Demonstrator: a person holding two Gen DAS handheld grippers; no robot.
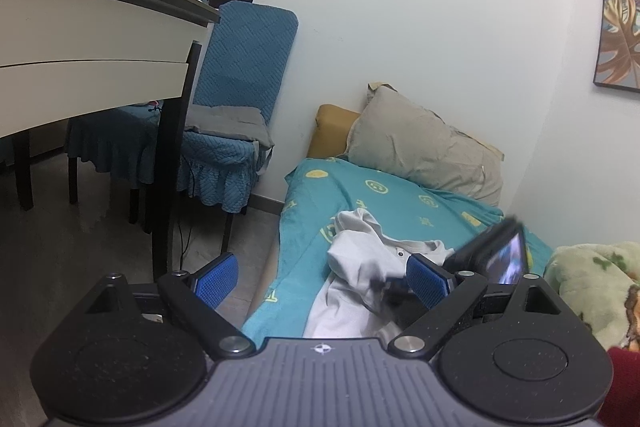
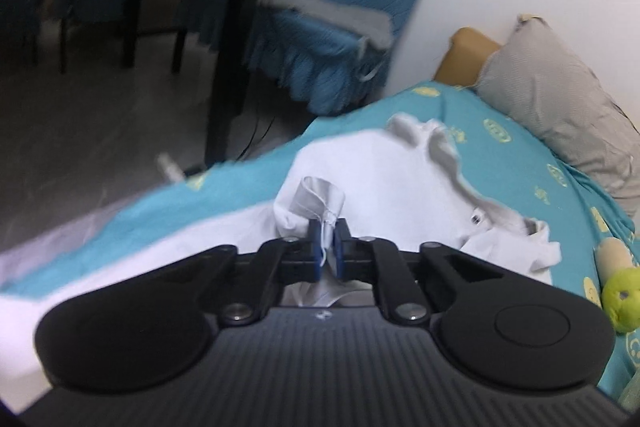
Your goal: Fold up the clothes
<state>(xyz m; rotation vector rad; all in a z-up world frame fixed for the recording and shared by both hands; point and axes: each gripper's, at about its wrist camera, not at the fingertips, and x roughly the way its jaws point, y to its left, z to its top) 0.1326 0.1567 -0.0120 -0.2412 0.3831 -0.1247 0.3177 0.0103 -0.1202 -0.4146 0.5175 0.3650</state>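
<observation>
Now, step: gathering the shirt (image 2: 372, 179) for a fold; one part is gripped, the other is not yet taken.
Shirt: white, with a collar and buttons, lying rumpled across the bed (image 2: 532, 163), reaching toward its near edge. It is far from flat.
Right gripper (image 2: 329, 243): jaws nearly closed, pinching a small bunch of white cloth with a hemmed end, probably a sleeve cuff, that sticks up past the blue pads.
Left gripper (image 1: 322, 277): jaws wide apart, nothing between them; it hangs over the near edge of the bed, with the shirt just ahead.
Next move, as I judge: the left jaws need to close on a matching edge or sleeve so the cloth can be drawn taut and laid over; a clean hem is better than a loose wad.
Around: a grey pillow (image 1: 424, 143) at the head of the bed, a blue-covered chair (image 1: 236, 99) and a table (image 1: 92, 27) beside it, a green plush blanket (image 1: 592, 283) at the near right edge.
Obstacles: in the left view the right gripper's body crosses the shirt; a green toy (image 2: 620, 299) lies just beside the collar side and could catch the cloth.
</observation>
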